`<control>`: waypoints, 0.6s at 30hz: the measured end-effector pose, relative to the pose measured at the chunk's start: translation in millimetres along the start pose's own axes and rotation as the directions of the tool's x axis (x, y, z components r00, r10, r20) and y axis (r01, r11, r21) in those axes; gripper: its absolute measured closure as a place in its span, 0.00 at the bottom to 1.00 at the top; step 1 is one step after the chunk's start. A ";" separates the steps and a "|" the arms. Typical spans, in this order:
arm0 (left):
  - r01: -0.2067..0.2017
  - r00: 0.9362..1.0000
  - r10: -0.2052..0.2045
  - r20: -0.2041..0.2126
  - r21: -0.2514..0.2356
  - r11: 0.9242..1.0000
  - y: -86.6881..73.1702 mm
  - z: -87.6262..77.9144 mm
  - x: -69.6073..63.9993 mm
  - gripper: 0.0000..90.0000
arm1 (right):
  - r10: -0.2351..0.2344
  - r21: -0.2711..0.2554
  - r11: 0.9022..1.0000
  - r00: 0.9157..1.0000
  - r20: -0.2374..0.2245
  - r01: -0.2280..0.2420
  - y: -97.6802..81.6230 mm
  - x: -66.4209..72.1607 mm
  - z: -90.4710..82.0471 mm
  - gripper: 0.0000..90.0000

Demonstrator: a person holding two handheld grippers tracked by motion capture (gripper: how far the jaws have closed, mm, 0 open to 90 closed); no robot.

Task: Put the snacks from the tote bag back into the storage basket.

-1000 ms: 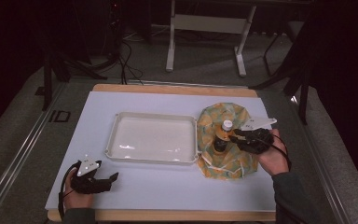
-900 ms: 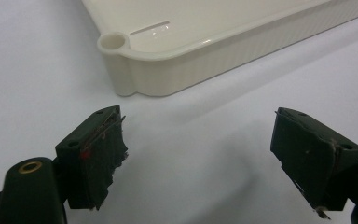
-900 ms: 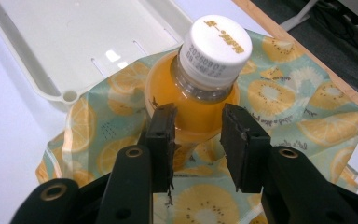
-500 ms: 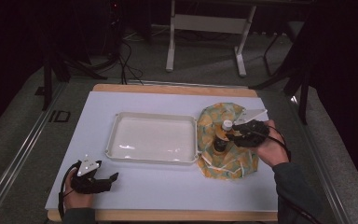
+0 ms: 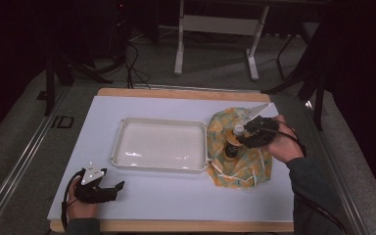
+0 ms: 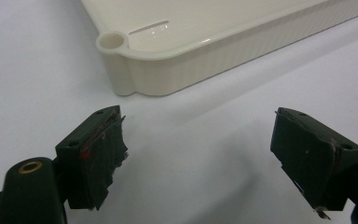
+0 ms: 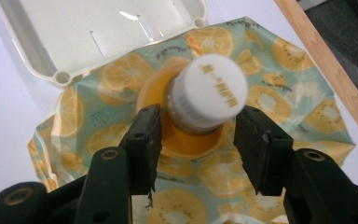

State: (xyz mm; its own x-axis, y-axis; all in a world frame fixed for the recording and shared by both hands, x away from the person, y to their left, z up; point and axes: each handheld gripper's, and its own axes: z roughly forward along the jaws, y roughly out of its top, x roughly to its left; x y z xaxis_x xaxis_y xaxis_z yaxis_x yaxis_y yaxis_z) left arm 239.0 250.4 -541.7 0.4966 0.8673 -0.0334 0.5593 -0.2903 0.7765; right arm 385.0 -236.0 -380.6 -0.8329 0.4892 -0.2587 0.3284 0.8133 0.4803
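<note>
Right tool [image 5: 242,138] angled down over fruit-print cloth [image 5: 245,169], jaws narrowly astride bottle [image 7: 205,95]; left tool [image 5: 108,190] wide, resting on table.

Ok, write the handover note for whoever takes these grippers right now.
Right gripper: jaws open, one on each side of the white-capped bottle, not clamped.
Left gripper: open, holding nothing, low over the table near the tray's front left corner.
Bottle stands upright on the fruit-print cloth, right of the tray, which holds nothing.
Done: right gripper lined up on the bottle.
Left: close on the bottle and lift it; probably into the tray.
</note>
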 end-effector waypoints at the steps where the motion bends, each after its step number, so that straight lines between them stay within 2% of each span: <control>1: 0.001 1.000 -0.001 0.000 -0.001 1.000 0.0 0.1 -0.1 0.20 | -0.006 0.006 1.000 1.000 0.001 0.006 1.7 -1.5 -0.6 0.56; 12: 0.000 1.000 0.000 0.002 -0.001 1.000 0.0 0.1 0.0 0.20 | -0.037 0.089 0.995 0.999 -0.004 0.037 19.8 -8.3 2.0 0.54; 18: 0.000 1.000 0.000 0.004 -0.001 1.000 0.0 0.0 0.2 0.20 | -0.039 0.121 0.992 0.998 -0.049 0.045 32.1 -13.1 6.8 0.53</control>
State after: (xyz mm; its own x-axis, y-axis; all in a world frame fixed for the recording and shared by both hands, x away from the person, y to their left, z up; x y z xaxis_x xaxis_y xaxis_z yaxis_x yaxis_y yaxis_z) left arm 239.1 250.6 -541.7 0.4992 0.8658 -0.0357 0.5587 -0.2901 0.7770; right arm 409.5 -214.2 -367.5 -0.8660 0.4411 -0.2354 0.3424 0.8663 0.3636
